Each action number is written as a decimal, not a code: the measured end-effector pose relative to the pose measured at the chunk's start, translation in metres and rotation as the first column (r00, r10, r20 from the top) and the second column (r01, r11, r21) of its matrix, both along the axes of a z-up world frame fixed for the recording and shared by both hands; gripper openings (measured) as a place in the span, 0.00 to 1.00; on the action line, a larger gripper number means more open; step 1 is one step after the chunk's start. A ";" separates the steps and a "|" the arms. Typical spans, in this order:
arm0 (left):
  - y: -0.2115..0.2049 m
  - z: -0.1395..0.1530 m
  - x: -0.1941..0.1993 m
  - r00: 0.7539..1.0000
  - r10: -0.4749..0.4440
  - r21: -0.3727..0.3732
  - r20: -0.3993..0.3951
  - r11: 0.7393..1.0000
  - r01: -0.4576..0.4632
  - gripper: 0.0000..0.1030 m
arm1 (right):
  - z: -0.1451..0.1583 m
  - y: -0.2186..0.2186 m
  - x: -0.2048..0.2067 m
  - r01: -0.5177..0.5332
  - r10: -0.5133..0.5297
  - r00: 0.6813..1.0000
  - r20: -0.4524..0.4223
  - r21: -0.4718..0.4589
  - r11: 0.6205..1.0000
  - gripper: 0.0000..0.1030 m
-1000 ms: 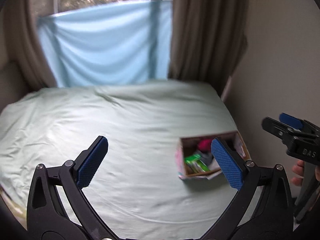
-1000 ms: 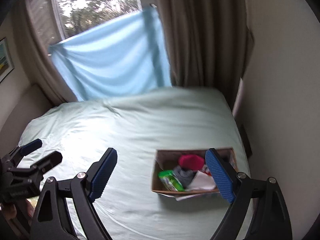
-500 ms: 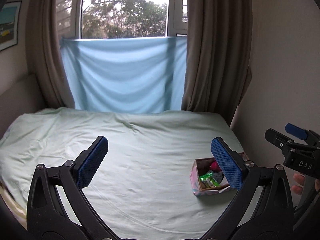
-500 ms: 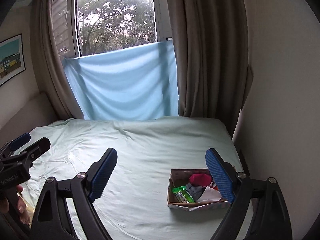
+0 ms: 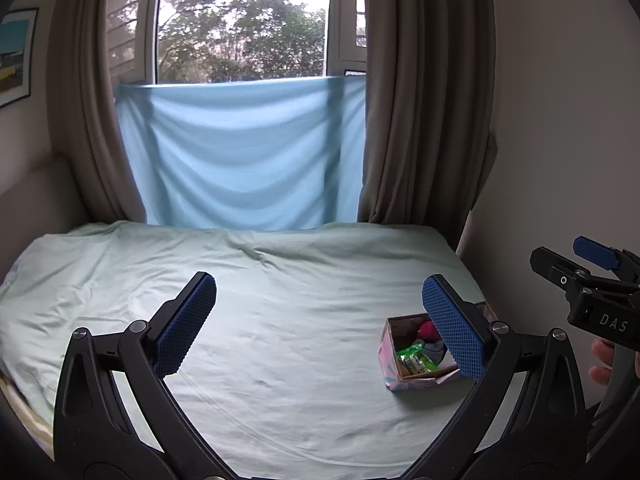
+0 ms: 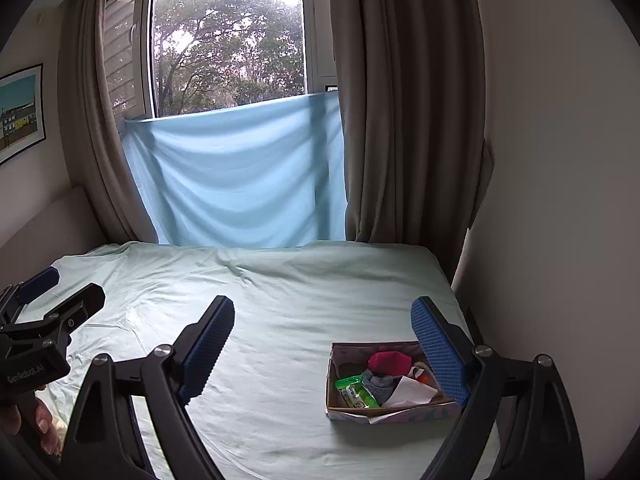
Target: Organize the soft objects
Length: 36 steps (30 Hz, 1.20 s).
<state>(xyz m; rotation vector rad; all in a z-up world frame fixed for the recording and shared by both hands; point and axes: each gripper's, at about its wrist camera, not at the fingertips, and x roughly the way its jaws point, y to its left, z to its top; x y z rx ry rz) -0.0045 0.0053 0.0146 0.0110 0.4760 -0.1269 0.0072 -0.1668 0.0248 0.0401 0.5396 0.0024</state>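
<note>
The left tongs [image 5: 320, 328] hang released above the bed [image 5: 280, 320], their blue pads spread wide with nothing between them. The right tongs [image 6: 322, 354] are released too, jaws wide apart and empty, pointing down toward the bed's right side. Each pair shows at the edge of the other's view: the right tongs at the right margin of the left wrist view, with fingertips [image 5: 600, 360] of the person's hand below them, and the left tongs at the left margin of the right wrist view, held by a hand [image 6: 28, 424] at the lower corner.

A small open cardboard box [image 6: 384, 412] sits on the pale green sheet near the bed's right edge, toward the near end, close to the wall. It holds the soft things: a red fabric bundle [image 6: 390, 361] at the far side, a grey sock [image 6: 378, 384] in the middle, a green packet [image 6: 356, 392] at the near left, and a white folded piece [image 6: 412, 392] at the near right. A small orange-and-white item beside the red bundle is partly hidden by the right pad.

The rest of the sheet lies bare and slightly wrinkled. Beyond the bed's far edge a light blue cloth [image 5: 240, 152] hangs across the lower window, between brown curtains [image 5: 420, 100]. A framed picture [image 6: 20, 112] hangs on the left wall.
</note>
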 end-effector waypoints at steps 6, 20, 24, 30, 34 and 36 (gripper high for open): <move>-0.002 0.001 -0.002 1.000 0.001 0.002 0.015 1.000 -0.001 1.00 | -0.001 -0.001 0.000 -0.002 0.002 1.000 0.002 0.004 1.000 0.85; -0.003 -0.002 -0.002 1.000 0.002 -0.011 0.019 1.000 -0.002 1.00 | 0.002 -0.001 0.002 -0.001 0.001 1.000 0.006 0.002 1.000 0.85; -0.004 -0.002 0.000 1.000 0.001 -0.013 0.016 1.000 -0.001 1.00 | 0.001 -0.001 0.004 0.001 -0.001 1.000 0.004 0.006 1.000 0.85; -0.008 -0.002 0.003 1.000 -0.001 -0.008 0.018 1.000 0.002 1.00 | 0.001 0.000 0.005 0.003 -0.003 1.000 0.006 0.007 1.000 0.85; -0.010 -0.003 0.002 1.000 0.002 -0.002 0.020 1.000 -0.002 1.00 | 0.002 0.001 0.006 0.003 -0.003 1.000 0.005 0.005 1.000 0.85; -0.009 -0.002 0.002 1.000 0.004 -0.005 0.022 1.000 -0.003 1.00 | 0.002 0.001 0.007 0.002 -0.002 1.000 0.003 0.005 1.000 0.85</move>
